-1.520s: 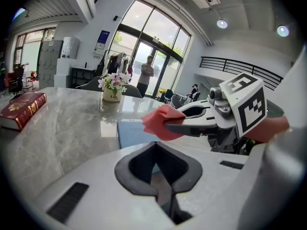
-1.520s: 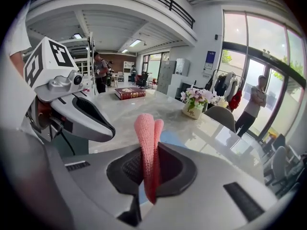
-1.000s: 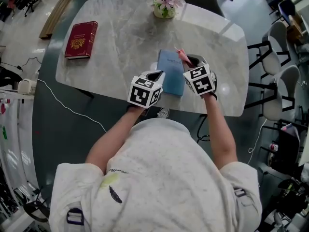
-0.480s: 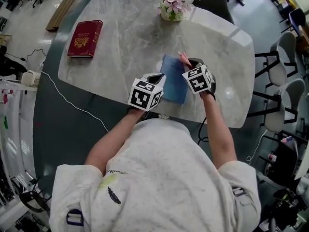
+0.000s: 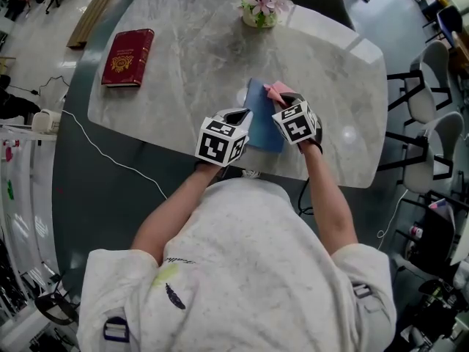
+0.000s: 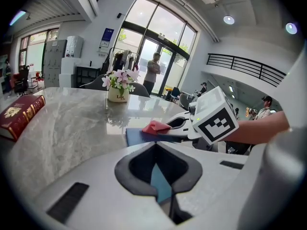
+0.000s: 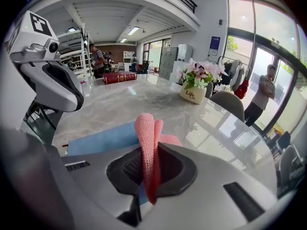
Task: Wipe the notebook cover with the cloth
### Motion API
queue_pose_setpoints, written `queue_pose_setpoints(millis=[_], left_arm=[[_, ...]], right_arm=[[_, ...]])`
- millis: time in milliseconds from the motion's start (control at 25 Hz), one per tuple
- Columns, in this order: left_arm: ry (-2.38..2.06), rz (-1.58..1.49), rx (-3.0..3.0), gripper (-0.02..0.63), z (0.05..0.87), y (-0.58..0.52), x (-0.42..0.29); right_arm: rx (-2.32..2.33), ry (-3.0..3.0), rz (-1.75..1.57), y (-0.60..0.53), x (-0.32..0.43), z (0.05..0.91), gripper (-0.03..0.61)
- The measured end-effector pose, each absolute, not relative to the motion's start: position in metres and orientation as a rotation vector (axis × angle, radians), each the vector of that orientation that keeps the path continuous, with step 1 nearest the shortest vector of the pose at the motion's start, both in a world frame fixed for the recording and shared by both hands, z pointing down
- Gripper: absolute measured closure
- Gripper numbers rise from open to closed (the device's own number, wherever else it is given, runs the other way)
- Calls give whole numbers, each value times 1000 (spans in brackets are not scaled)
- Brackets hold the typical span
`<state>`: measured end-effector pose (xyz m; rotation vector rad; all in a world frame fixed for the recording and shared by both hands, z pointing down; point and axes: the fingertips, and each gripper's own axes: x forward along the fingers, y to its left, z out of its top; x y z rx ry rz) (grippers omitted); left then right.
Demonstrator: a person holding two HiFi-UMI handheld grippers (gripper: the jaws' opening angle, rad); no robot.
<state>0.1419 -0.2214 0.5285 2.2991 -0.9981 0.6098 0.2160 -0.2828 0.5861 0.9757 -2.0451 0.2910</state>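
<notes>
A blue notebook (image 5: 262, 119) lies flat near the front edge of the marble table (image 5: 183, 64). My left gripper (image 5: 244, 122) is at its near left edge, jaws shut on the notebook (image 6: 138, 137), which shows as a blue sliver between them. My right gripper (image 5: 281, 100) is shut on a pink cloth (image 5: 275, 90), which rests on the notebook's far right corner. In the right gripper view the cloth (image 7: 146, 128) stands folded between the jaws above the notebook (image 7: 98, 140). The left gripper view shows the cloth (image 6: 154, 126) lying on the cover.
A red book (image 5: 126, 57) lies at the table's far left. A flower pot (image 5: 260, 6) stands at the far edge. Chairs (image 5: 425, 86) stand to the right, and a white cable (image 5: 110, 163) runs over the floor on the left.
My right gripper has shifted a little left onto the notebook's far right corner, and more of the pink cloth shows on the cover. The left gripper keeps its hold.
</notes>
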Motion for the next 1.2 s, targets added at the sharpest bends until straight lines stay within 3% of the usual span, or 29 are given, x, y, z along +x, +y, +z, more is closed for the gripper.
queue_pose_setpoints(millis=[1200], left_arm=[[-910, 612, 2340, 607, 526, -155, 133]], right_arm=[[1020, -2019, 364, -189, 200, 591, 563]])
